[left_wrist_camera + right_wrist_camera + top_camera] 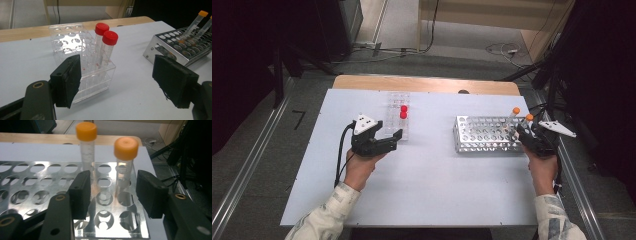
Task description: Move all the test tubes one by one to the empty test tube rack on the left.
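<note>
The right gripper [112, 192] is open at the right end of the metal rack [37, 195], near the tabletop's right edge; the nearer orange-capped tube [124, 167] stands upright between its jaws, not touched; the left gripper [120, 82], also open, faces the red-capped tubes [107, 52].

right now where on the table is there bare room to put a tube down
The widest bare patch lies between the clear rack and the metal rack, and runs down the near half of the table. It is crowded at the metal rack's right end, around the orange-capped tubes and the right gripper.
</note>
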Motion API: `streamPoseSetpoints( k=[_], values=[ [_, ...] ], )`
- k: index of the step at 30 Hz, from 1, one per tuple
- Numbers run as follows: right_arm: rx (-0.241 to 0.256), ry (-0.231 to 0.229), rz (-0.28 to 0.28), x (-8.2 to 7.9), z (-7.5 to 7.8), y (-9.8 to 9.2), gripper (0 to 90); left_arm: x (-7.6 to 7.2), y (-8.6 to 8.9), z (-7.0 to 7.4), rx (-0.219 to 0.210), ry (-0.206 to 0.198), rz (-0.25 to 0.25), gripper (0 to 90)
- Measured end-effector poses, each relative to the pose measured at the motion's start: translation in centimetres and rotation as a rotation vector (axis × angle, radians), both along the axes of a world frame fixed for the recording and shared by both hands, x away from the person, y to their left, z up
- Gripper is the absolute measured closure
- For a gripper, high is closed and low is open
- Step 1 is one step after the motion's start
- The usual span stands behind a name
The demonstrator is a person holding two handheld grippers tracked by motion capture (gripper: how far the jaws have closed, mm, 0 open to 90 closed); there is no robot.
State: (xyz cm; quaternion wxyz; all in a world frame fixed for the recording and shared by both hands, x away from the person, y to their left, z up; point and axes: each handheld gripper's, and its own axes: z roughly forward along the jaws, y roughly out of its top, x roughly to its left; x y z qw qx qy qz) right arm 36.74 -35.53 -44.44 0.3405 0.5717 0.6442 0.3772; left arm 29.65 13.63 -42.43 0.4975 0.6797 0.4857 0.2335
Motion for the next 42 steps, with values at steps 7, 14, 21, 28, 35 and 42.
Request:
streamPoseSetpoints(
  k=[7, 14, 21, 28, 35, 42],
  values=[
    [-0.043, 0.002, -0.015, 1.6, -0.9, 0.0, 56.4, 0.0, -0.4, 0.0, -0.005, 0.0, -0.012, 23.6],
    [-0.036, -0.011, -0.015, 2.3, -1.2, -0.2, 64.9, 0.2, -0.5, -0.3, 0.005, 0.012, -0.017, 23.7],
    [-0.02, -0.038, -0.022, 1.9, -0.6, -0.6, 71.5, 0.1, -0.6, -0.3, 0.003, 0.01, -0.017, 23.7],
    [-0.003, -0.11, -0.016, 0.5, 1.8, -0.6, 71.7, 0.0, -0.5, -0.4, 0.004, 0.015, -0.021, 23.6],
    [-0.009, -0.153, 0.01, -1.2, 4.3, -0.3, 71.7, 0.0, -0.8, -0.3, 0.009, 0.012, -0.027, 21.6],
    [0.021, -0.153, 0.12, -3.2, 5.5, 1.4, 71.7, -0.2, -1.1, -0.3, 0.011, 0.018, -0.027, 16.7]
  ],
)
